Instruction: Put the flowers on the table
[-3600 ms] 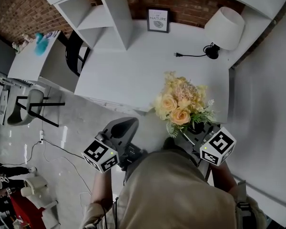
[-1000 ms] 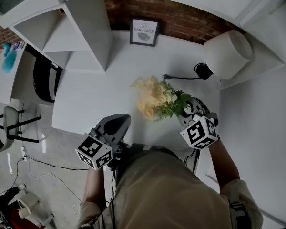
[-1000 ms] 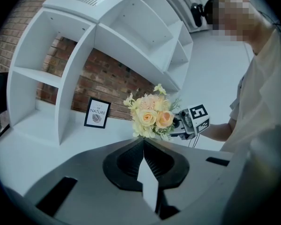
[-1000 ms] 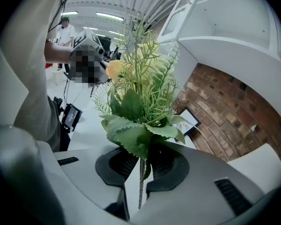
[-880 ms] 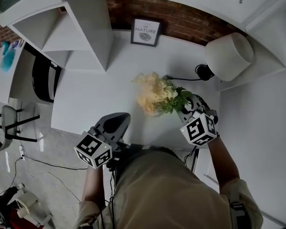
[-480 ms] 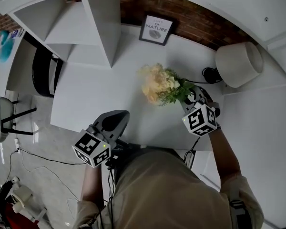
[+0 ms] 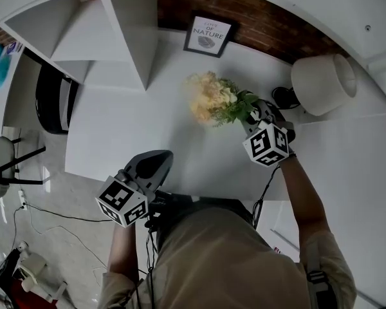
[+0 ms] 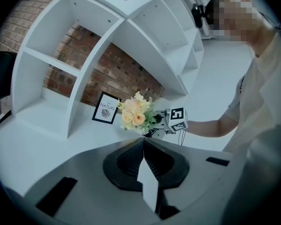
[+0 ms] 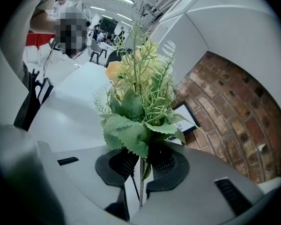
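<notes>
A bouquet of pale yellow and peach flowers (image 7: 212, 97) with green leaves hangs above the white table (image 7: 135, 121), tilted left. My right gripper (image 7: 254, 116) is shut on its thin stems (image 9: 140, 170), which run down between the two pads; the leaves (image 9: 131, 125) cover the jaw tips. In the left gripper view the flowers (image 8: 135, 115) show beside the right gripper's marker cube (image 8: 177, 120). My left gripper (image 7: 156, 163) hovers at the table's front edge, jaws shut together with nothing in them (image 8: 143, 142).
A framed print (image 7: 210, 35) leans on the brick wall at the back. A white lamp (image 7: 323, 76) with its black base and cable (image 7: 282, 98) stands at the right. White shelving (image 7: 116, 37) rises at the left; a dark chair (image 7: 51, 98) sits beyond it.
My right gripper has carried the bouquet farther over the table toward the back wall and a little lower. My left gripper has shifted slightly forward along the front edge.
</notes>
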Tool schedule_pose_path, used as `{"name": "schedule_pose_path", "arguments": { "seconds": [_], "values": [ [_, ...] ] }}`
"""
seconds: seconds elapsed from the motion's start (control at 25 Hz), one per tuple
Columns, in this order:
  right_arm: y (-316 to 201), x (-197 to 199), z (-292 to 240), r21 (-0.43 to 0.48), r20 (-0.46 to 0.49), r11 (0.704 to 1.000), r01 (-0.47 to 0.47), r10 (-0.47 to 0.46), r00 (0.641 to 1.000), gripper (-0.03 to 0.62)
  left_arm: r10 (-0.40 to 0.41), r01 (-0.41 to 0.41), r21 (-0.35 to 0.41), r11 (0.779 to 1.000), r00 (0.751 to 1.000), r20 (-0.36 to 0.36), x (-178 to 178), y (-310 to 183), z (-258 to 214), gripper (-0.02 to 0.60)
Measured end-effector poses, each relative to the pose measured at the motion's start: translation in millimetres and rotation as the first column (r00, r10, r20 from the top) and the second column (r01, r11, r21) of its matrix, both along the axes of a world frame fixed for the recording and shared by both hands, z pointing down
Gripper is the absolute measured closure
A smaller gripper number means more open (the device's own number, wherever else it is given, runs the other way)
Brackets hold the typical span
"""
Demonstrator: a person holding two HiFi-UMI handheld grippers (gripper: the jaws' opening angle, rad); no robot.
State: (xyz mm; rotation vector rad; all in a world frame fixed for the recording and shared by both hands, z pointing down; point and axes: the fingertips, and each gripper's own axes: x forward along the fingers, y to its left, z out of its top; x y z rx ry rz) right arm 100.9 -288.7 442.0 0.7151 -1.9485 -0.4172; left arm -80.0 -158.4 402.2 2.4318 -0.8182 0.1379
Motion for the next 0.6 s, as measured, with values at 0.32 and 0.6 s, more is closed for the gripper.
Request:
{"name": "schedule_pose_path", "arguments": {
  "seconds": [0.32,0.6],
  "values": [
    [-32,17,27,0.030,-0.007,1.000,0.001,0.000,1.000,0.528,-0.021,0.021,0.000,1.000,0.999,0.030,23,1,-7,0.572],
    [-58,30,49,0.048,-0.011,0.998,-0.028,0.028,1.000,0.528,-0.036,0.038,-0.023,0.999,0.998,0.059,33,5,-5,0.572]
  ]
}}
